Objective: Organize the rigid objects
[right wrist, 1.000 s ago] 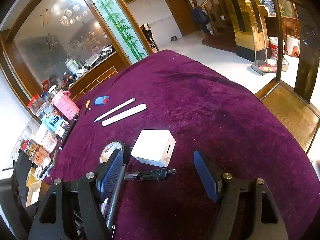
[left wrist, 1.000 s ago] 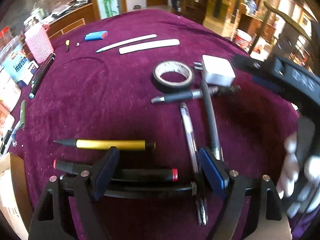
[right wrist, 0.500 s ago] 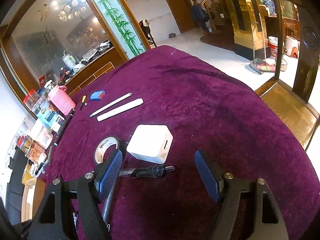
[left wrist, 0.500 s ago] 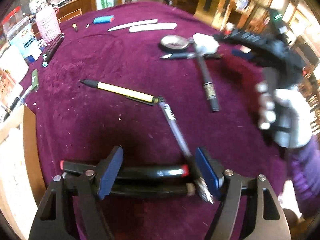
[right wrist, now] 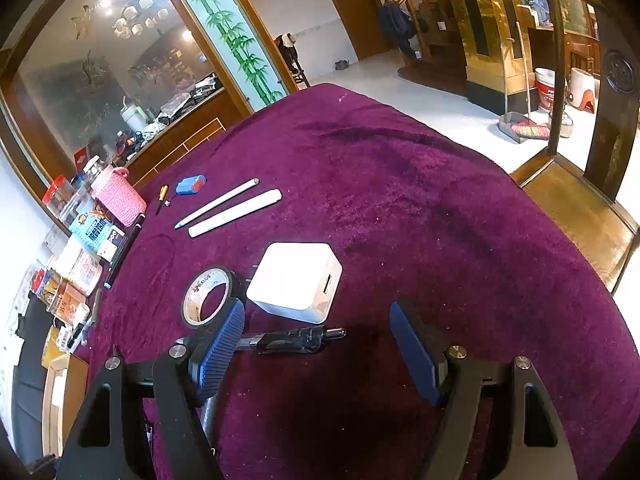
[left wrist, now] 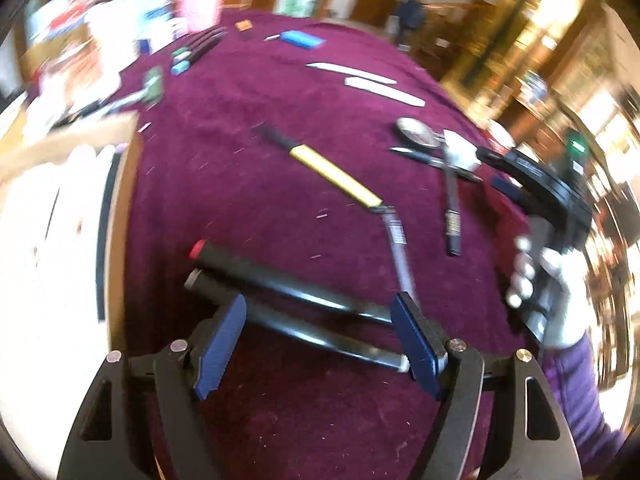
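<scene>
Purple velvet tablecloth (right wrist: 400,184), bamboo glass panel (right wrist: 232,36) behind, left gripper (left wrist: 316,344) angled down, jaws wide, straddling 2 black markers (left wrist: 280,292), grip unclear, right gripper (right wrist: 316,348) parted, empty

Our left gripper (left wrist: 318,308) tilts steeply down, rolled a little to one side. Its jaws have just been closing slightly, yet stand wide, with two markers (left wrist: 280,280) lying crosswise between them. Our right gripper (right wrist: 316,320) slants down with jaws apart and nothing between them. Our gloved right hand (left wrist: 536,280), in a purple sleeve (left wrist: 580,392), grasps its handle.
</scene>
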Motion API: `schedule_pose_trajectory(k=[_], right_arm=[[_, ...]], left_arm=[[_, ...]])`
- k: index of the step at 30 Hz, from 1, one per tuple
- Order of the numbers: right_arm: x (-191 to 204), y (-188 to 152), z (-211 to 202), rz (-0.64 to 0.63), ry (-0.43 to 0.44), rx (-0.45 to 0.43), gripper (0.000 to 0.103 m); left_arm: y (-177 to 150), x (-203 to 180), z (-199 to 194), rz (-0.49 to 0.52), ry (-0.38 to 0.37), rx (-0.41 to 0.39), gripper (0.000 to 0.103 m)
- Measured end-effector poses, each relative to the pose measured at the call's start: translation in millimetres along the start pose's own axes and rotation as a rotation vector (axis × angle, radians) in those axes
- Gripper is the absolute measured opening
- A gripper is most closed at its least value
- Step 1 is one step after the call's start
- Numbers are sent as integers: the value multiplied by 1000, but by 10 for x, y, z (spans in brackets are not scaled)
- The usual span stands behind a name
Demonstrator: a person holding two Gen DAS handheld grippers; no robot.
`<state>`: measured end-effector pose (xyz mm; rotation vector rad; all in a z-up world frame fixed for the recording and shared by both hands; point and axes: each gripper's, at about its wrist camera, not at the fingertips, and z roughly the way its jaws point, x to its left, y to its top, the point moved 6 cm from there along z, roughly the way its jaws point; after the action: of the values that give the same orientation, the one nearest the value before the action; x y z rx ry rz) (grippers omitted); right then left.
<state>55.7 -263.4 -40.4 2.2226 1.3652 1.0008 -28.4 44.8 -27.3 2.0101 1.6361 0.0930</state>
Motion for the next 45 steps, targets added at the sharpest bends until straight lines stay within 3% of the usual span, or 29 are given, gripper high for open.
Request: schedule_pose_trajectory(k=[3, 6, 13, 16, 21, 23, 26, 29, 32, 36, 41, 45], right_arm=[[-2, 0, 3, 2, 0, 1, 79], [5, -7, 10, 0, 2, 5, 79], [10, -14, -2, 11, 9, 5, 79], [6, -12, 5, 16, 10, 7, 79], [1, -14, 1, 16, 9, 7, 79], [0, -12, 2, 15, 10, 9, 79], [-9, -17, 3, 18, 9, 12, 79], [-22, -24, 6, 26, 9, 16, 79], [-25, -25, 12, 27, 8, 19, 79], [-20, -28, 10, 25, 7, 21, 79], [-16, -33, 12, 27, 5, 22, 79], [-21, -30, 16, 27, 6, 23, 79]], left_arm=[[-89, 35, 2, -85, 23, -18, 74], [-178, -62, 39, -28, 116, -28, 75], [-236, -96, 177, 87, 224, -21, 74], [-184, -29, 176, 110, 266, -30, 61], [-70, -17, 212, 109, 269, -24, 52], [-71, -119, 242, 152, 264, -33, 41], [-126, -208, 228, 222, 253, -29, 36], [-142, -30, 146, 156, 210, -9, 33], [-171, 159, 54, 83, 175, -3, 33], [-187, 181, 38, 65, 165, -1, 33], [-150, 3, 168, 148, 232, -4, 55], [-124, -92, 202, 204, 301, -44, 56]])
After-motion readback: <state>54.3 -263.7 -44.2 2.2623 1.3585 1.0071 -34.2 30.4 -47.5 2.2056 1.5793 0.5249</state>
